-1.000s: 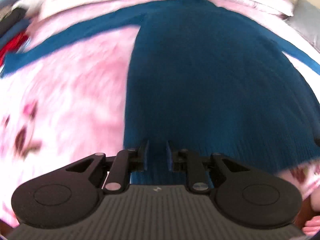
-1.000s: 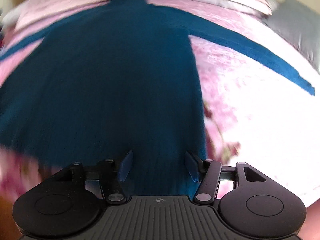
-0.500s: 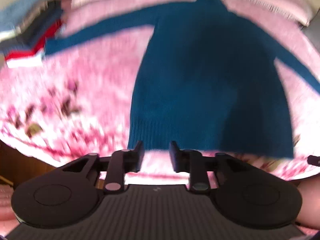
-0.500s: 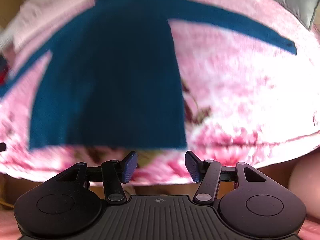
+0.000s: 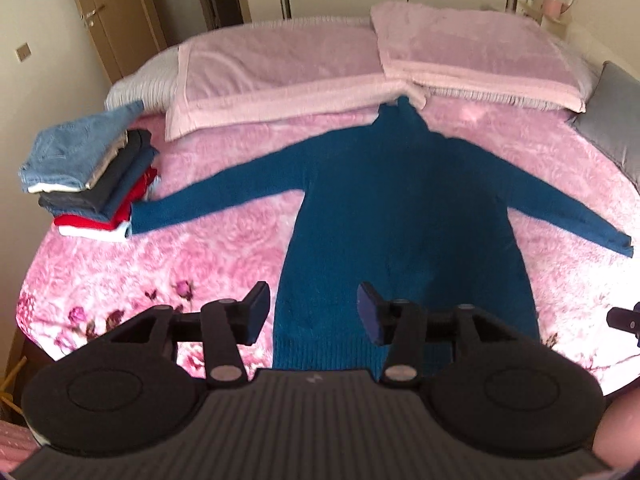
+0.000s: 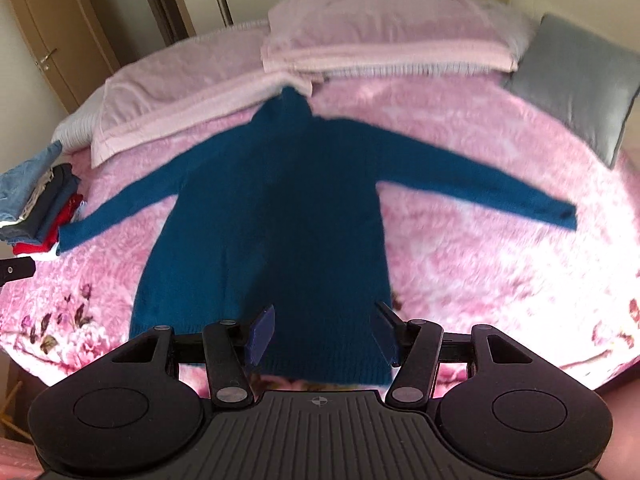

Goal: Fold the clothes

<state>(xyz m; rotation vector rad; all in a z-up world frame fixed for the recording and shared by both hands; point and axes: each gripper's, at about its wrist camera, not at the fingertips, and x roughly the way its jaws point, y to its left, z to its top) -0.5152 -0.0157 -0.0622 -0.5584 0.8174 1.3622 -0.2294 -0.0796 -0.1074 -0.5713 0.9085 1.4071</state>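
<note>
A long teal knit sweater [image 5: 400,216] lies flat on the pink floral bed cover [image 5: 180,256], sleeves spread to both sides, collar toward the pillows. It also shows in the right wrist view [image 6: 280,216]. My left gripper [image 5: 314,314] is open and empty, held above the hem's left part. My right gripper [image 6: 322,334] is open and empty, above the hem's right part. A bit of the right gripper [image 5: 624,320] shows at the left wrist view's right edge.
A stack of folded clothes [image 5: 88,176] sits at the bed's left side, touching the left sleeve cuff. Two pink pillows [image 5: 472,48] lie at the head. A grey cushion [image 6: 576,76] is at the right. A door [image 5: 108,12] is back left.
Both grippers have pulled back and up from the sweater's hem, so the whole sweater and bed now show. The left gripper's jaws have opened wider.
</note>
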